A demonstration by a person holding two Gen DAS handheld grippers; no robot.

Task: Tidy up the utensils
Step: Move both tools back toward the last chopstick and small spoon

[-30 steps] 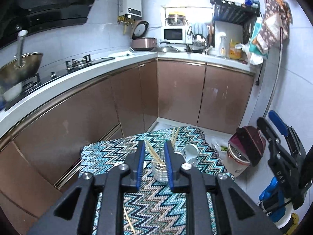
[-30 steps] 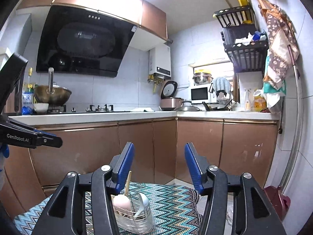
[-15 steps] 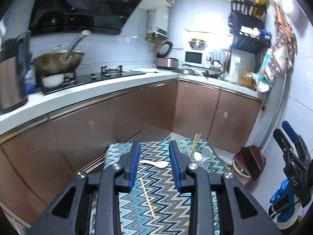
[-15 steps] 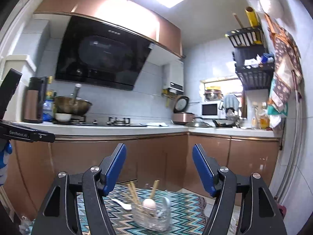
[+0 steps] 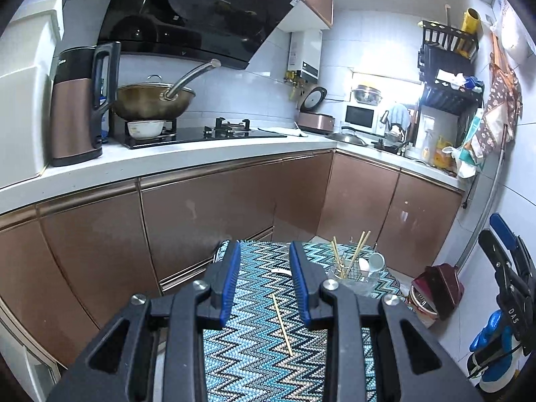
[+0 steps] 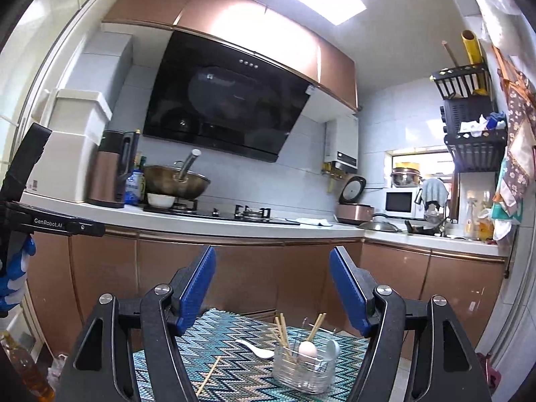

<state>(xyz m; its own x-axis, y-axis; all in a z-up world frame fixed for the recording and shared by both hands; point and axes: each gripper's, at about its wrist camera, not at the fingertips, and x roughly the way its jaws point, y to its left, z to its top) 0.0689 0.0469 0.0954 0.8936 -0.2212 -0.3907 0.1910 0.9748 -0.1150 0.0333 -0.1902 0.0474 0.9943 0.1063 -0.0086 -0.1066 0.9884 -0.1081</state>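
Left wrist view: the left gripper (image 5: 264, 281) hangs above the zigzag cloth (image 5: 254, 351) with its blue-padded jaws apart and nothing between them. One loose chopstick (image 5: 282, 324), pale and thin, lies on the cloth just below the jaws. A white spoon (image 5: 280, 271) lies beyond it toward the far edge. The clear holder (image 5: 351, 279) stands near the far right corner, with chopsticks and two white spoons upright inside. From the right wrist, the right gripper (image 6: 272, 293) stands wide and empty above the cloth; the holder (image 6: 303, 366) sits below its right jaw.
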